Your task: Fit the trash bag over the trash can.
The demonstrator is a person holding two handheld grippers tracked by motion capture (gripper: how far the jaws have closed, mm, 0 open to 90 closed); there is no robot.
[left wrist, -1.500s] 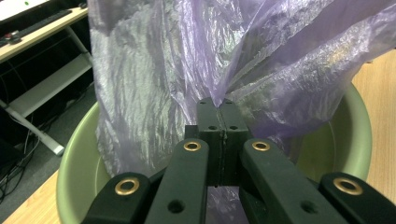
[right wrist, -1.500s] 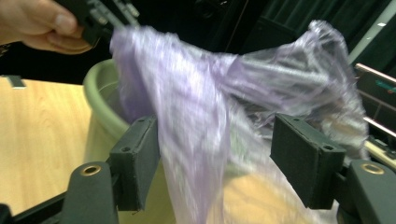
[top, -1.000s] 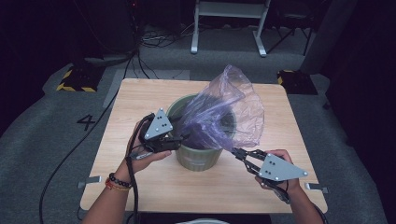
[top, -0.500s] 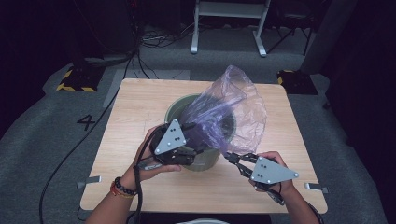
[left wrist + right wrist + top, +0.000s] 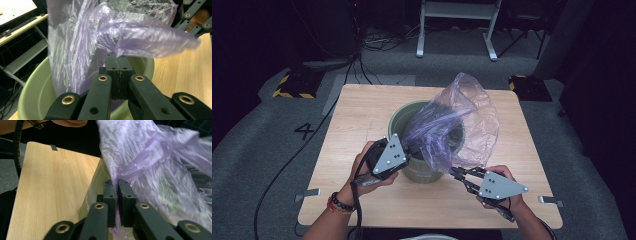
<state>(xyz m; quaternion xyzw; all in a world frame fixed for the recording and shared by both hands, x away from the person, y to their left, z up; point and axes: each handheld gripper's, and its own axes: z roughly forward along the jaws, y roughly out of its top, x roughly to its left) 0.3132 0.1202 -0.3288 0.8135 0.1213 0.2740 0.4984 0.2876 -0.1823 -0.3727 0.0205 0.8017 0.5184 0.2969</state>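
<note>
Purple plastic bag [image 5: 459,120] billows over the green bucket [image 5: 404,117] on the table [image 5: 357,110]. Left gripper [image 5: 117,62] has just closed, its fingers pinching the bag's edge. Right gripper [image 5: 117,187] pinches it too.

place: lab | signs: hazard-striped floor blocks [image 5: 292,86]; floor cables [image 5: 377,42]; metal stand [image 5: 459,20]; numbered grey carpet [image 5: 304,130]

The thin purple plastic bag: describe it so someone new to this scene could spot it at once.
Start at the light wooden table; near its middle stands a round pale green bin. The thin, see-through purple plastic bag billows up out of the bin's mouth and spills over its right side. It is the only crinkled, translucent thing there, pinched at its near edge by the left gripper and the right gripper.
</note>
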